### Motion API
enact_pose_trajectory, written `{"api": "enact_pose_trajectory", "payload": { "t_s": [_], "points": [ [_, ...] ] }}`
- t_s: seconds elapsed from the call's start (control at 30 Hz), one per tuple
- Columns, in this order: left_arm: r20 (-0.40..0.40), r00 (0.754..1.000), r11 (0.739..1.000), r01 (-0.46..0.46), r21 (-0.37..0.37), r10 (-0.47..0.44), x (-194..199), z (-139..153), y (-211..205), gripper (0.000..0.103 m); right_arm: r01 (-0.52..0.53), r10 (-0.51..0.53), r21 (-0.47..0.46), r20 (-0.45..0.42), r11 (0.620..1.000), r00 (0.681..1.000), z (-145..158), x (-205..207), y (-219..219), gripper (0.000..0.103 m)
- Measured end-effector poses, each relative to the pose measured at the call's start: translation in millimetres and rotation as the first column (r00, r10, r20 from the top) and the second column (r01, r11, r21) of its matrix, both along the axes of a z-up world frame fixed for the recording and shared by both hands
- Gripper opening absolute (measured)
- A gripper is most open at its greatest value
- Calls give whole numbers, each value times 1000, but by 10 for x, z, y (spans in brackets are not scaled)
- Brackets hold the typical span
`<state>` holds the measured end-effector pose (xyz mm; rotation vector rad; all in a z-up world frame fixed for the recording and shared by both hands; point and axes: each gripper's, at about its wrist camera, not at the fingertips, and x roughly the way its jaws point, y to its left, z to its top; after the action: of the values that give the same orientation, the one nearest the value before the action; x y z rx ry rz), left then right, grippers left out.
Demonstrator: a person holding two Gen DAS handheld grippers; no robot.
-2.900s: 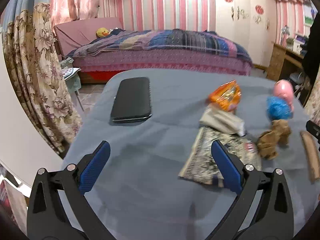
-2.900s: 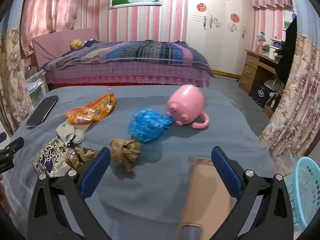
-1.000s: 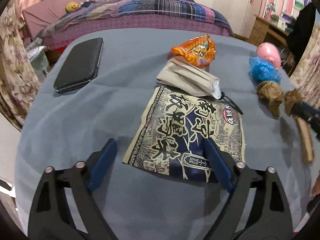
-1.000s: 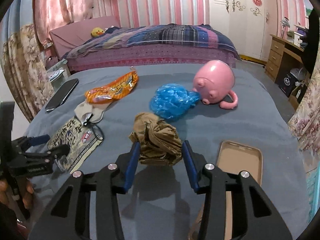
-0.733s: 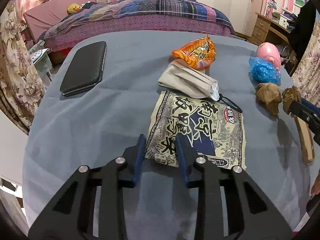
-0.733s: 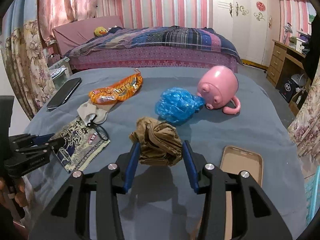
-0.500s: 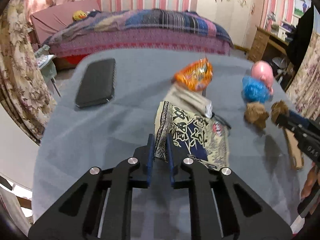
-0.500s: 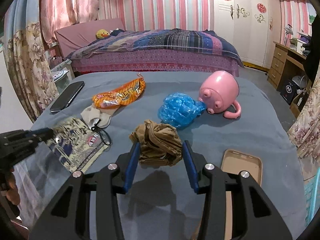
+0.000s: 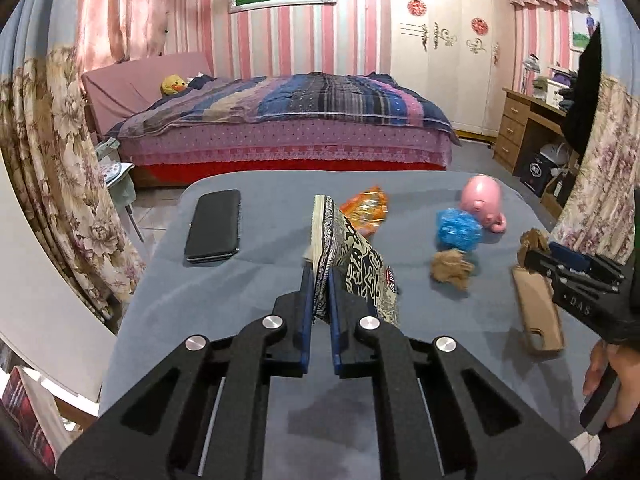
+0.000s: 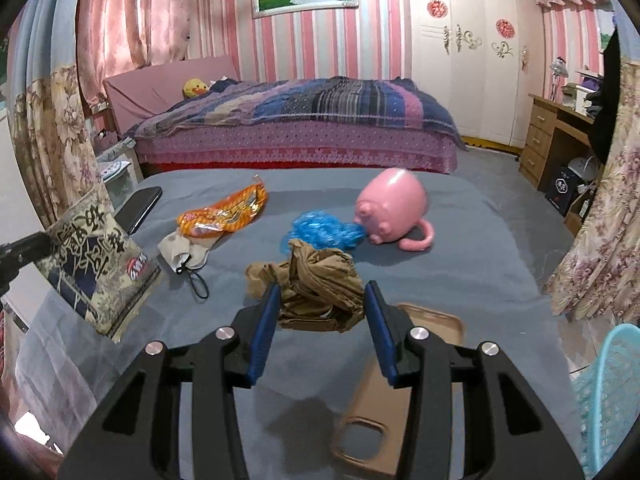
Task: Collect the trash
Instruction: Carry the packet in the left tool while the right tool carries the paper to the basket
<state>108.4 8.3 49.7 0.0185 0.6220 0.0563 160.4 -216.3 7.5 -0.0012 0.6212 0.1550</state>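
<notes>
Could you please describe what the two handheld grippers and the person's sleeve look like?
Both the left gripper and the right gripper are matte black, with slotted linkage arms, silver round rivets and blue finger pads. White lettering marks the right one's side. The sleeve is black.

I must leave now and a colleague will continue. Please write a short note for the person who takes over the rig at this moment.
Left gripper: shut on the patterned snack bag, lifted off the grey table.
Right gripper: shut on a brown crumpled wad, also lifted.
On the table: orange wrapper, face mask, blue plastic wad, second brown wad.
Turquoise basket stands at the right.
Done: two pieces gripped. Left: drop them, collect the rest.
</notes>
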Motion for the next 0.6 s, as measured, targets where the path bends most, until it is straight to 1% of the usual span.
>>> {"api": "enact_pose_trajectory", "payload": {
  "t_s": [0.07,0.17,0.27,0.37,0.4,0.47,0.5,0.6],
  "points": [
    [11,1000,1000,8,17,-8,-50,46,-126,6,13,-13,2,10,1000,1000,36,-51,-121,44],
    [38,999,999,37,2,-37,-132,166,-358,6,56,-56,4,39,998,998,143,-193,-453,44],
    [75,994,997,73,8,-73,-205,286,-627,6,99,-98,-12,60,995,993,219,-320,-711,44],
    [103,988,993,120,4,-119,-258,374,-905,6,153,-151,-20,83,988,985,306,-486,-1067,44],
    [108,984,990,140,5,-140,-270,392,-1025,6,183,-180,-25,93,983,979,342,-578,-1247,44],
    [109,979,985,173,3,-172,-287,408,-1206,6,212,-208,-24,100,977,973,374,-673,-1430,44],
    [108,976,981,192,1,-191,-288,411,-1313,6,241,-237,-24,106,970,966,395,-760,-1602,44],
    [104,964,969,247,3,-246,-309,399,-1635,6,295,-288,-44,116,955,951,418,-884,-1876,44]
  ]
}}
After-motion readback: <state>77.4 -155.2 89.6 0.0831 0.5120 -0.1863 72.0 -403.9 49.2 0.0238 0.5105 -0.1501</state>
